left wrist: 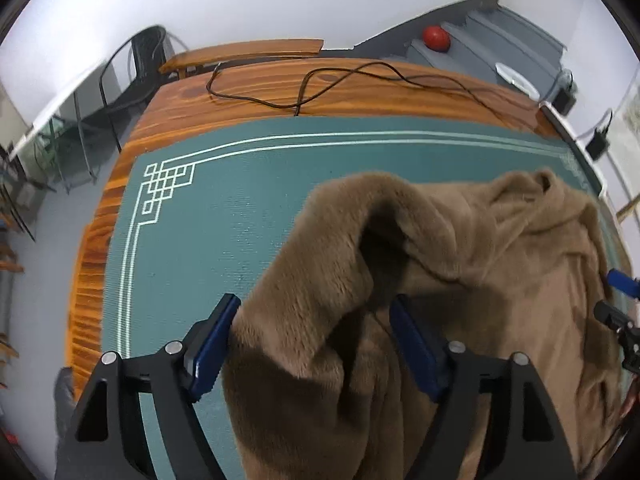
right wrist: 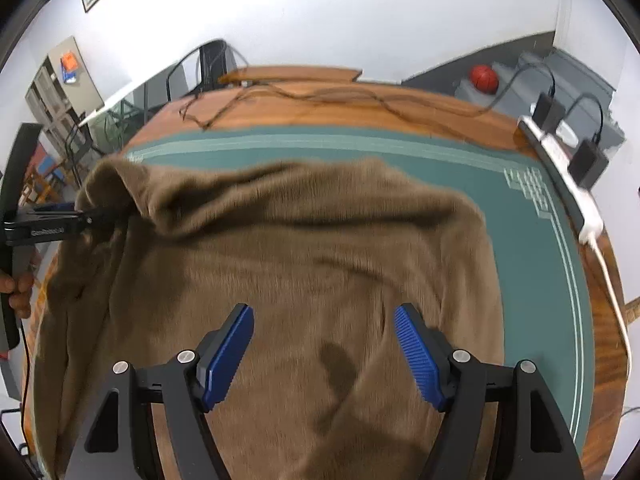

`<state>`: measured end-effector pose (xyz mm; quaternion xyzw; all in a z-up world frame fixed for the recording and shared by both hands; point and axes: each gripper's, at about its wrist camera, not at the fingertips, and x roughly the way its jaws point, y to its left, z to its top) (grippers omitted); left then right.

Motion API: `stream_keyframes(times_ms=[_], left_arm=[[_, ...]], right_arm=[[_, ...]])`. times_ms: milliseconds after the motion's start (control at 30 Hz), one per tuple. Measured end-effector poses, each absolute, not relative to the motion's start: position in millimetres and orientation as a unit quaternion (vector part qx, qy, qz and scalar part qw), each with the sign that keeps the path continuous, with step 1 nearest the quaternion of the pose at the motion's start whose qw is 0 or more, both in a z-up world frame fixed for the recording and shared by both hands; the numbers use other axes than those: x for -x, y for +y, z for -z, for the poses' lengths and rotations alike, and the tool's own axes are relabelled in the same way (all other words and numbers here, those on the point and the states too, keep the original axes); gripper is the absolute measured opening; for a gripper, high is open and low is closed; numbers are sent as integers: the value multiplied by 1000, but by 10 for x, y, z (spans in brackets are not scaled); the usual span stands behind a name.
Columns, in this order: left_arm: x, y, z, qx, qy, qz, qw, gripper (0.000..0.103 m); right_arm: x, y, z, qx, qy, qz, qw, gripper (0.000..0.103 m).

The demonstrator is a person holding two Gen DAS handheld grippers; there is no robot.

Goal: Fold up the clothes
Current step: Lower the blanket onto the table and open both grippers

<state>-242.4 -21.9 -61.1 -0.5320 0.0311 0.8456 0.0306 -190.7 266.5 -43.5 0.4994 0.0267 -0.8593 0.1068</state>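
A brown fleece garment (left wrist: 500,280) lies spread on the green mat (left wrist: 240,220), with one fold raised into a hump. My left gripper (left wrist: 316,304) stands with its jaws wide apart. That raised fold lies between the blue pads (left wrist: 212,344), which are not squeezing it. In the right wrist view the garment (right wrist: 300,240) covers most of the mat (right wrist: 540,260). My right gripper (right wrist: 324,310) hovers open over its flat middle, with nothing between the fingers. The left tool's black frame (right wrist: 44,230) enters from the left, its tip buried in a bunched corner of the cloth.
The mat lies on a wooden table (left wrist: 360,96). A black cable (left wrist: 320,80) loops along the far edge. A white power strip (right wrist: 560,152) with plugged adapters sits at the right edge. Grey stairs with a red ball (left wrist: 436,38) are beyond. A hand (right wrist: 20,288) holds the left tool.
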Motion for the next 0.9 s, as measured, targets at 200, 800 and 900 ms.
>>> stream_keyframes(times_ms=[200,800,900], left_arm=[[2744,-78,702,535,39,-844,13,80],[3062,15,518,518,58,-852,44,81],[2809,-45,571,537,31,-840,72,81]], right_arm=[[1796,2745,526,-513,-1,853,95,77],[636,3640,461,-470,-50,881,-24,77],[582,3639,532,-496,-51,866,30,77]])
